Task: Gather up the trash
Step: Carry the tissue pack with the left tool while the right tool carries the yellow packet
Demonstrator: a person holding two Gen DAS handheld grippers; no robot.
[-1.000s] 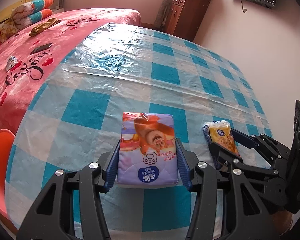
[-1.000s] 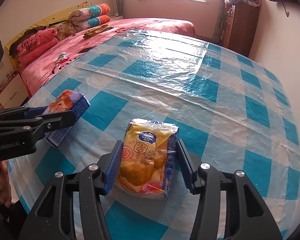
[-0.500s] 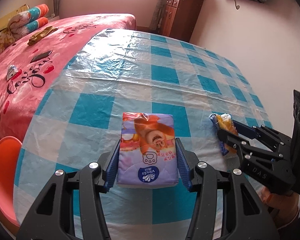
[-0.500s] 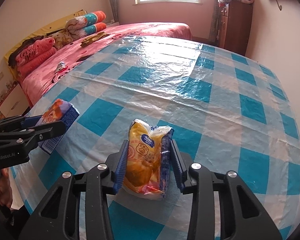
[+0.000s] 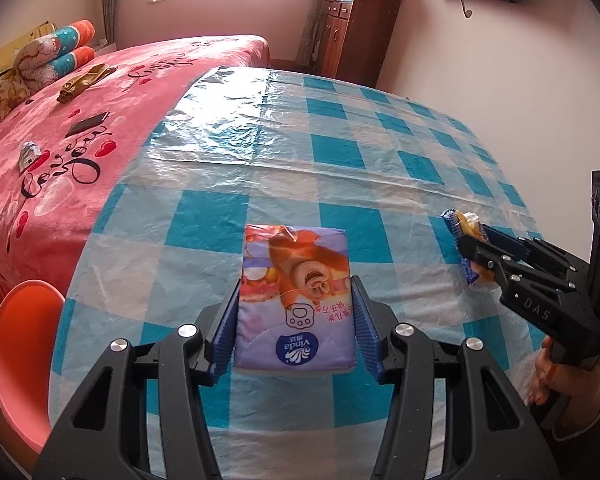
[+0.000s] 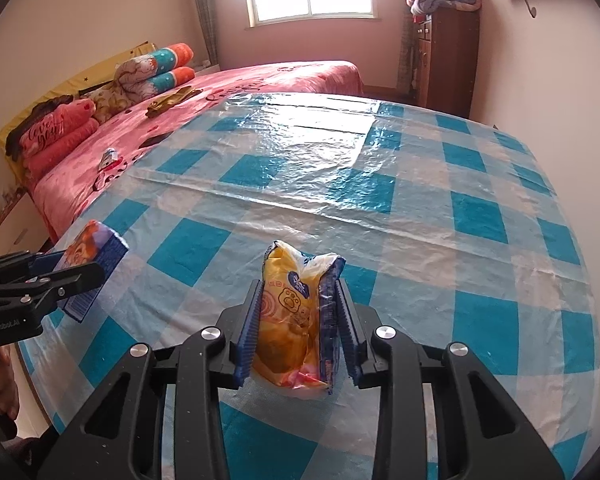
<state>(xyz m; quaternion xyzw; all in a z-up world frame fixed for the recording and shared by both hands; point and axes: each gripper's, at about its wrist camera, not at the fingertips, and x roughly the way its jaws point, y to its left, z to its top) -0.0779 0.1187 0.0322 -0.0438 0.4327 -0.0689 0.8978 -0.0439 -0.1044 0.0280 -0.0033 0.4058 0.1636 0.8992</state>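
My left gripper is shut on a purple tissue pack with a cartoon bear, held just above the blue checked table. The same pack shows in the right wrist view at the left. My right gripper is shut on a yellow tissue pack, squeezing it narrow and lifting it off the table. That pack shows in the left wrist view at the right, between the right gripper's blue pads.
A pink bed lies left of the table, with a phone, a small packet and pillows on it. An orange chair stands at the table's near left. A wooden cabinet stands at the back.
My right gripper closed tighter on the yellow pack, squashing it, and rose. My left gripper lifted with the purple pack still held.
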